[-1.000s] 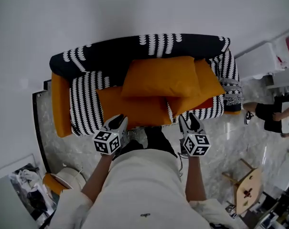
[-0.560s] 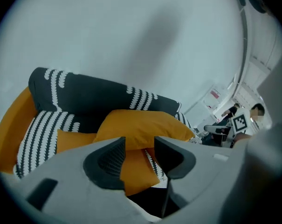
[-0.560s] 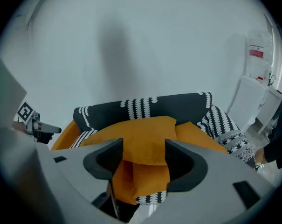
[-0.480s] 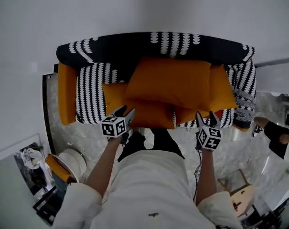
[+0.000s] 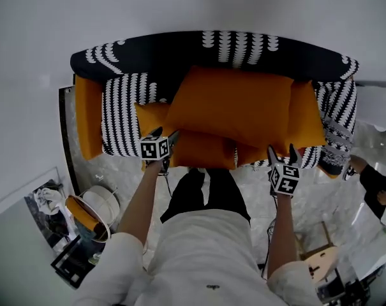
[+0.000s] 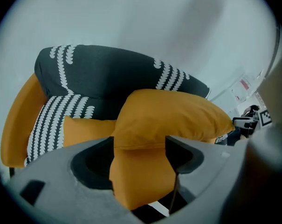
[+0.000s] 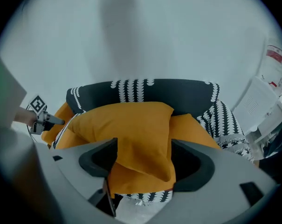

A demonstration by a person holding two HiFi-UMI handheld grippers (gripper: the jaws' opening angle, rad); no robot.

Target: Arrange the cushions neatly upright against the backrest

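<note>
Three orange cushions are piled on a black-and-white sofa (image 5: 122,123) in the middle of the head view. The largest cushion (image 5: 234,110) is laid on top. A second cushion (image 5: 199,152) is seen under it along the seat's front edge, and a third cushion (image 5: 305,116) is half covered at the right. The backrest (image 5: 180,53) is left uncovered along its upper edge. A strip of bare seat is left open between the pile and the orange armrest (image 5: 89,116) at the left.

The left gripper (image 5: 166,136) is held at the seat's front edge, by the second cushion's left end; contact cannot be told. Its fingers (image 6: 89,169) have just been opening and are spread wide, with cushion corners framed between them but not pressed. The right gripper (image 5: 282,150) is held over the floor (image 5: 126,177), just in front of the seat edge below the third cushion. Its fingers (image 7: 192,167) have likewise been opening and are spread wide, with nothing gripped.
</note>
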